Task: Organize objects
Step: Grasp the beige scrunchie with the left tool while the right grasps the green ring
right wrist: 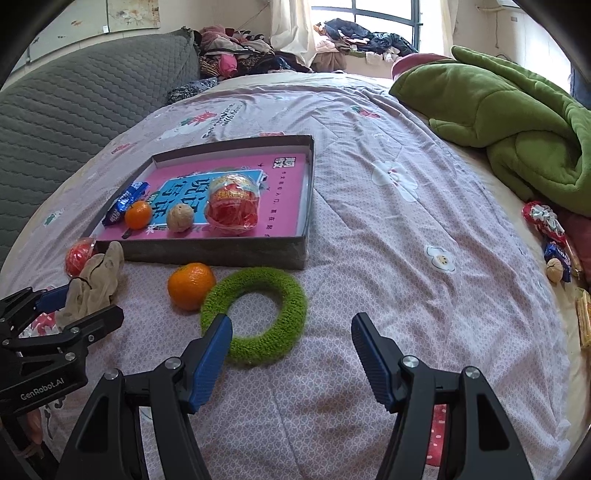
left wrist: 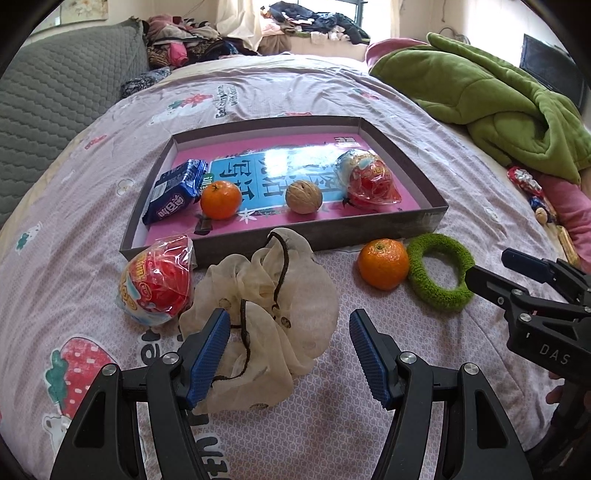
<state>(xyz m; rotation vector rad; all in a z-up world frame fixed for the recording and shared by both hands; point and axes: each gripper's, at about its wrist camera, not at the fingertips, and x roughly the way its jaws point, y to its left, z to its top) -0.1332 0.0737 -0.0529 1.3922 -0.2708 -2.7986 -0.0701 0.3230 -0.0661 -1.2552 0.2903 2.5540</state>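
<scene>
Daylight enters through the window [right wrist: 384,22] at the far end of the bed [right wrist: 369,221], which is blown out to near white. The scene is bright and evenly lit, with only soft, faint shadows under objects. Glare washes over the glossy book cover [left wrist: 295,162] inside the tray [left wrist: 280,230]. Both fisheye views bend strongly toward black rounded corners; focus is sharp centrally, softer near the window

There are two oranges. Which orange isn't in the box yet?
The orange lying on the bedspread, touching the green fuzzy ring, just outside the box's front wall. The other orange already sits inside the box, between the blue snack packet and the walnut.
</scene>
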